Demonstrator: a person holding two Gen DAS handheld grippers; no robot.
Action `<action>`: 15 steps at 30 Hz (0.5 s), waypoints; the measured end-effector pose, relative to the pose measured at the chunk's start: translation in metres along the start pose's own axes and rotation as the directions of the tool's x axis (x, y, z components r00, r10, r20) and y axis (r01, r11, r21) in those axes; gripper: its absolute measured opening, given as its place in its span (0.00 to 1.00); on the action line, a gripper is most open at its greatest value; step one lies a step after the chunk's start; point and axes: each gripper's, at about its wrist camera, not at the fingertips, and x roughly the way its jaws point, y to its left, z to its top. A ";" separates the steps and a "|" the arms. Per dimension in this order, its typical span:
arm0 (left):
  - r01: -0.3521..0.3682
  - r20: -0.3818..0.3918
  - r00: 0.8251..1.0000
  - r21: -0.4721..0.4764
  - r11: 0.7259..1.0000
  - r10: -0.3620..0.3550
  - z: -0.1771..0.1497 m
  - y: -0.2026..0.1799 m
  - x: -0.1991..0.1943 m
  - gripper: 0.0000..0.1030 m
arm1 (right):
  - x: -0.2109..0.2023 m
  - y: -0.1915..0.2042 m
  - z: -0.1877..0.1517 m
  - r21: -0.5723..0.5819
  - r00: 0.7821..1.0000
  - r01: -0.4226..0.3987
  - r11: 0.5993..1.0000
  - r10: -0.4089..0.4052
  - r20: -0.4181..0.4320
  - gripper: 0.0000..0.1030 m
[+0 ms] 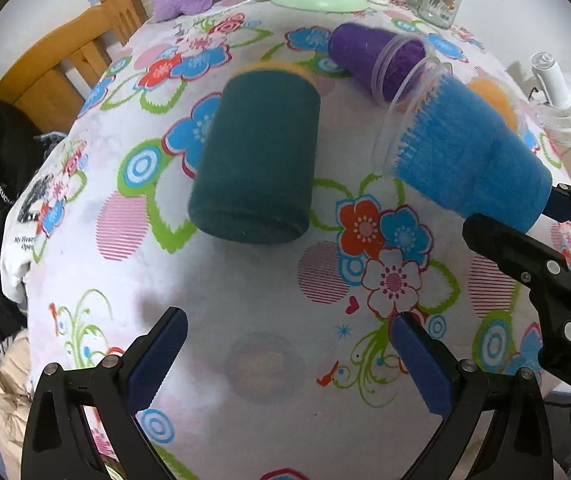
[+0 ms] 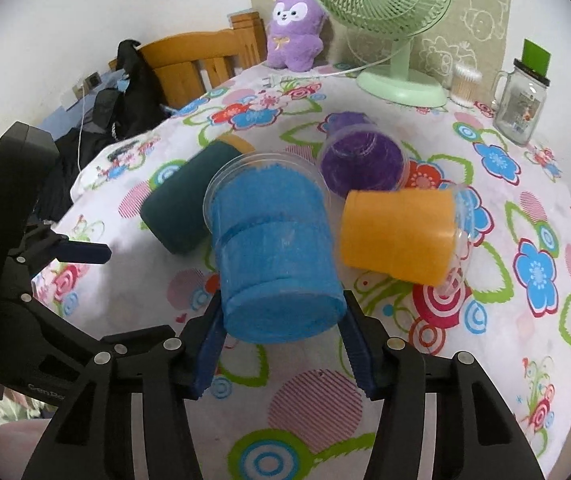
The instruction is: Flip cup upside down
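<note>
My right gripper (image 2: 281, 320) is shut on the base of a blue felt-covered cup (image 2: 273, 252) and holds it tilted above the table, its clear rim pointing away. The same blue cup (image 1: 465, 156) shows in the left wrist view at the right, with the right gripper (image 1: 541, 224) on its base. My left gripper (image 1: 289, 340) is open and empty, low over the cloth. A dark teal cup (image 1: 253, 156) (image 2: 181, 208), a purple cup (image 1: 373, 56) (image 2: 361, 160) and an orange cup (image 2: 397, 232) lie on their sides on the flowered tablecloth (image 1: 245, 300).
A green fan (image 2: 389, 8), a purple plush toy (image 2: 293, 28), a glass jar mug (image 2: 521, 100) and a cotton swab tub (image 2: 465, 84) stand at the table's back. A wooden chair (image 2: 189, 64) with dark clothes is at the left. A white device (image 1: 565, 104) is at the right.
</note>
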 end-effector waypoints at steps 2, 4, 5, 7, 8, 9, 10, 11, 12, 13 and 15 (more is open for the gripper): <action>0.013 0.006 1.000 0.014 1.000 -0.013 0.003 0.004 -0.010 1.00 | -0.007 0.003 0.003 0.025 1.000 0.012 1.000 -0.012 -0.003 0.55; 0.028 0.011 1.000 0.024 0.999 -0.029 0.007 0.007 -0.020 1.00 | -0.015 0.006 0.007 0.056 1.000 0.027 0.998 -0.027 -0.002 0.55; 0.034 0.015 0.999 0.030 0.999 -0.034 0.008 0.007 -0.025 1.00 | -0.021 0.008 0.009 0.075 0.999 0.035 0.997 -0.035 -0.002 0.55; 0.044 0.022 0.999 0.044 0.998 -0.045 0.013 0.009 -0.034 1.00 | -0.031 0.010 0.013 0.109 0.999 0.052 0.993 -0.052 0.001 0.55; 0.049 0.027 0.998 0.055 0.997 -0.051 0.016 0.010 -0.039 1.00 | -0.037 0.011 0.015 0.124 0.998 0.062 0.990 -0.062 0.002 0.55; 0.054 0.032 0.998 0.066 0.996 -0.056 0.020 0.010 -0.044 1.00 | -0.043 0.012 0.017 0.143 0.997 0.075 0.987 -0.076 0.004 0.55; 0.057 0.036 0.998 0.074 0.996 -0.060 0.021 0.009 -0.048 1.00 | -0.049 0.013 0.019 0.162 0.996 0.087 0.983 -0.089 0.005 0.55; 0.060 0.044 0.997 0.089 0.994 -0.064 0.025 0.009 -0.054 1.00 | -0.054 0.013 0.020 0.177 0.995 0.096 0.979 -0.099 0.007 0.55; 0.061 0.049 0.997 0.098 0.993 -0.066 0.027 0.009 -0.057 1.00 | -0.059 0.013 0.021 0.194 0.994 0.105 0.975 -0.109 0.009 0.55; 0.063 0.053 0.996 0.111 0.992 -0.069 0.029 0.009 -0.060 1.00 | -0.064 0.013 0.023 0.211 0.993 0.115 0.971 -0.120 0.011 0.55; 0.069 0.066 0.995 0.141 0.988 -0.079 0.034 0.008 -0.067 1.00 | -0.073 0.012 0.024 0.243 0.990 0.137 0.960 -0.142 0.005 0.55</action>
